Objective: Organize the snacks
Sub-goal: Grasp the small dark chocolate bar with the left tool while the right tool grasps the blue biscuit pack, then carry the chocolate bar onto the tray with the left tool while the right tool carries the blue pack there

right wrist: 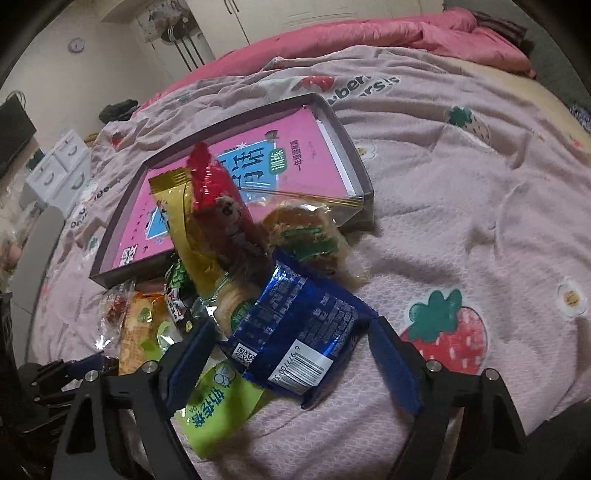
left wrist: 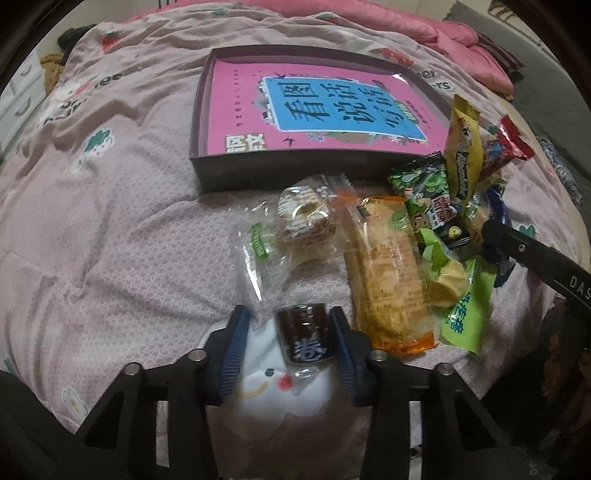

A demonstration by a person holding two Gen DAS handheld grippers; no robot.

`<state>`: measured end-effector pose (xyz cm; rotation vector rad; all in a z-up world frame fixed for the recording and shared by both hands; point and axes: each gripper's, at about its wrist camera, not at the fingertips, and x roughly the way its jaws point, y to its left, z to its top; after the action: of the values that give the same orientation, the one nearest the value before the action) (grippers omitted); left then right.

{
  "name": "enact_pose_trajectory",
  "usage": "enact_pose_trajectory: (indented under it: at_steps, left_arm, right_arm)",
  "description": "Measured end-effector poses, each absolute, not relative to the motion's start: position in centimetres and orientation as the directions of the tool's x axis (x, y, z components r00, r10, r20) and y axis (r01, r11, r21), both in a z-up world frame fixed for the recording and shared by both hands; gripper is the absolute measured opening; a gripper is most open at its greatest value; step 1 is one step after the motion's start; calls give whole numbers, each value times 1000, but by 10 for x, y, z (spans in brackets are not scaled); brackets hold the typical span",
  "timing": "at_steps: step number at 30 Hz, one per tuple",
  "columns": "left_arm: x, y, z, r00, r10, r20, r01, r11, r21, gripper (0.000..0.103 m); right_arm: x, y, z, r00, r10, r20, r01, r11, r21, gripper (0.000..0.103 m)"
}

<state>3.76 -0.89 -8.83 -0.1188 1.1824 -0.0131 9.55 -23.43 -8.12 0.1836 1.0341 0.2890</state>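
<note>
My left gripper points down at the bed, and its blue pads are shut on a small dark brown roll snack in a clear wrapper. A heap of snack packets lies to its right: a clear pastry packet, a long orange packet, green packets, and a yellow one. My right gripper stands open around a shiny blue packet at the heap's near edge. One of its black fingers shows in the left wrist view. A lime-green packet lies under the left pad.
A shallow dark box holding a pink book sits just beyond the heap. A red packet and a gold one lean over the box rim. The strawberry-print cover spreads to the right; a pink quilt lies beyond.
</note>
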Motion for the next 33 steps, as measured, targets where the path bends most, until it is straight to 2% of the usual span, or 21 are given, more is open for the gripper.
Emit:
enact_pose_trajectory:
  at_steps: [1,3,7,10,19,33]
  left_arm:
    - [38,-10,-88,380,-75,-922,-45,994,-100,37]
    - [40,-10,-89,379,-81,-922,-41,994,-104,31]
    - [41,-3,-89,378,-112,-919,-51,989,-141,29]
    - [39,4,-86,386,-145,-911,-58,982,-181,28]
    - [28,11,-74,422,-184,-888,-53,973,-227,28]
    - [6,21,-28,550,-193,-812,-20,970,-244,27]
  right_arm:
    - [95,-235,-81,478,340,-810,-154,940,304,75]
    - [95,-238,-81,480,360,-800,-160,933,324,70]
    - [93,-242,-78,488,366,-792,-160,930,331,58]
    - [91,-245,-75,490,365,-791,-167,930,326,56]
    - [101,-242,-86,443,369,-817,-151,929,338,57]
    - [76,-264,-38,615,361,-701,-180,930,321,52]
